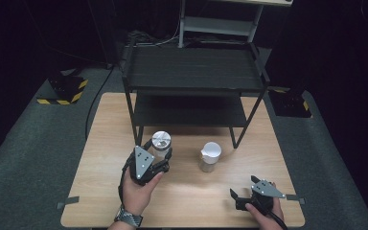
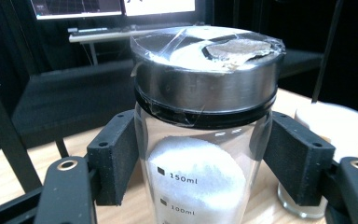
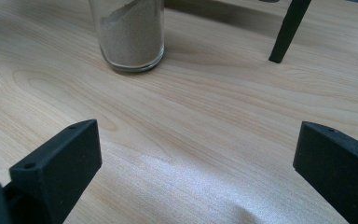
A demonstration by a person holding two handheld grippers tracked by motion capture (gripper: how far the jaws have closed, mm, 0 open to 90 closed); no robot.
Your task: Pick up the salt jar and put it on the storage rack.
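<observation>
My left gripper (image 1: pixel 160 154) is shut on a clear glass jar (image 1: pixel 160 144) with a steel lid, near the front left leg of the black rack. In the left gripper view both pads (image 2: pixel 116 161) press the sides of the jar (image 2: pixel 200 154), which holds white powder and has volume marks printed on it; tape covers its lid. A second glass jar (image 1: pixel 210 156) with a white lid stands on the table to the right. In the right gripper view this jar (image 3: pixel 130 32) holds brownish powder. My right gripper (image 1: pixel 242 195) rests open near the table's front right edge.
A black two-shelf rack (image 1: pixel 194 79) stands on the far half of the wooden table (image 1: pixel 187 191); one of its legs (image 3: pixel 286 30) is beyond the right gripper. Bare wood lies between the two hands. Tape strips mark the table's front corners.
</observation>
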